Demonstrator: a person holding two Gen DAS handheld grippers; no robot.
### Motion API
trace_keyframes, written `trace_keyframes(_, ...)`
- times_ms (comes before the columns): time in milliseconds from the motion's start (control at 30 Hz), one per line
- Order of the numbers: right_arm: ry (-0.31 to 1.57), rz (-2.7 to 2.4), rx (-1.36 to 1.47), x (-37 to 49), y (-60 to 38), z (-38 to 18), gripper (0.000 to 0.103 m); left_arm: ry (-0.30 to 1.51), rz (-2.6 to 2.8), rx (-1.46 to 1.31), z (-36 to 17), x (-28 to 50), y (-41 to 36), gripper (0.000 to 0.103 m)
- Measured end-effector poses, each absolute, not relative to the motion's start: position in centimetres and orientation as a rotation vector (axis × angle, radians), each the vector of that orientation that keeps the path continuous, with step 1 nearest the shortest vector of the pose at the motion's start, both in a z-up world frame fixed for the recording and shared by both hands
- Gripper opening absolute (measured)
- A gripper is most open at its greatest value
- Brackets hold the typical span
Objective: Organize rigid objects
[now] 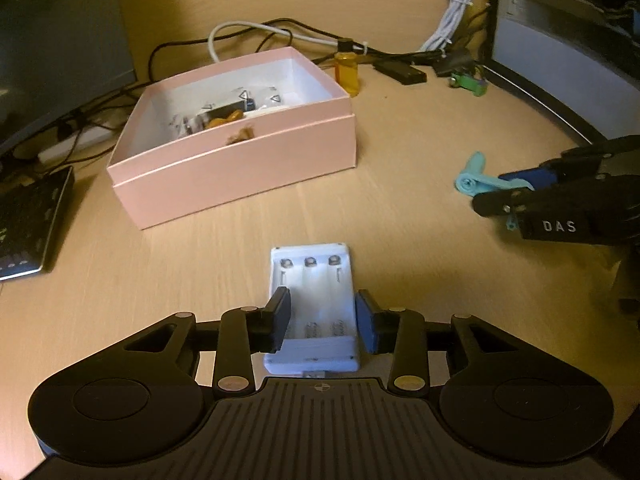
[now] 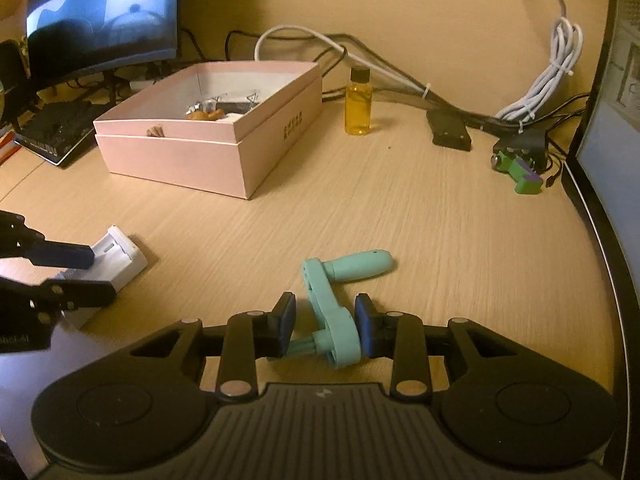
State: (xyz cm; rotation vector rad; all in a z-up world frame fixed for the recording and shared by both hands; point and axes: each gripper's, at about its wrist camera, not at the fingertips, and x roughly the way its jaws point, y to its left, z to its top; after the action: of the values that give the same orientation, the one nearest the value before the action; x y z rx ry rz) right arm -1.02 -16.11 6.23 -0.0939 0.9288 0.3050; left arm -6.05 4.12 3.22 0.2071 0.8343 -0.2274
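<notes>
- The left gripper [image 1: 322, 318] straddles the white battery charger [image 1: 312, 304], which lies flat on the desk [image 1: 400, 220]; the pads sit just beside its sides, seemingly not pressing.
- The right gripper [image 2: 325, 322] brackets the teal crank handle [image 2: 334, 304]; its right pad touches, with no firm pinch evident.
- The pink box [image 1: 240, 168], at eleven o'clock from the charger, is open and part-filled, likely the destination.

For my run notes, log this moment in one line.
left gripper: straddles white battery holder | right gripper: straddles teal crank handle | pink box: open
</notes>
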Motion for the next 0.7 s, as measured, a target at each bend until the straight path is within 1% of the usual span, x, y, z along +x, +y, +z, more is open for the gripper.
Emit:
trace_keyframes(100, 0.897, 0.291, -0.083, -1.6, -16.2, 6.1, 0.034, 0.823, -0.238, 0.255, 3.0, -6.3, 3.4, 0.046)
trace_keyframes(133, 0.886, 0.288, -0.081, -1.7, -16.2, 6.0, 0.034, 0.828, -0.239, 0.240, 3.0, -6.1, 3.4, 0.050)
trace_keyframes(167, 0.873, 0.283, -0.079, -1.9, -16.2, 5.9, 0.035, 0.836, -0.249, 0.229, 3.1, -6.0, 3.5, 0.057)
trace_keyframes(200, 0.862, 0.279, -0.077, -2.0, -16.2, 5.8, 0.035, 0.844, -0.261, 0.229, 3.0, -5.9, 3.3, 0.060)
trace_keyframes(267, 0.849, 0.273, -0.076, -2.2, -16.2, 5.7, 0.036, 0.860, -0.280, 0.230, 3.0, -5.7, 2.9, 0.074)
trace_keyframes(300, 0.848, 0.273, -0.075, -2.2, -16.2, 5.7, 0.036, 0.869, -0.290, 0.229, 2.9, -5.6, 2.7, 0.079)
trace_keyframes(333, 0.848, 0.273, -0.072, -2.2, -16.2, 5.7, 0.036, 0.879, -0.302, 0.231, 2.9, -5.5, 2.5, 0.087)
trace_keyframes(367, 0.847, 0.274, -0.069, -2.2, -16.2, 5.7, 0.036, 0.886, -0.309, 0.232, 2.8, -5.4, 2.2, 0.091)
trace_keyframes(433, 0.846, 0.275, -0.068, -2.2, -16.2, 5.6, 0.036, 0.887, -0.305, 0.229, 2.6, -5.5, 1.9, 0.094)
trace_keyframes(500, 0.843, 0.279, -0.065, -2.2, -16.2, 5.6, 0.038, 0.888, -0.302, 0.218, 2.6, -5.4, 1.9, 0.094)
trace_keyframes(567, 0.842, 0.285, -0.061, -2.2, -16.3, 5.5, 0.039, 0.895, -0.300, 0.190, 3.0, -5.2, 2.2, 0.090)
trace_keyframes(633, 0.842, 0.288, -0.059, -2.3, -16.3, 5.5, 0.041, 0.864, -0.297, 0.170, 4.1, -5.6, 2.5, 0.086)
trace_keyframes(700, 0.844, 0.301, -0.059, -2.3, -16.1, 5.5, 0.050, 0.801, -0.258, 0.202, 5.2, -6.4, 2.9, 0.086)
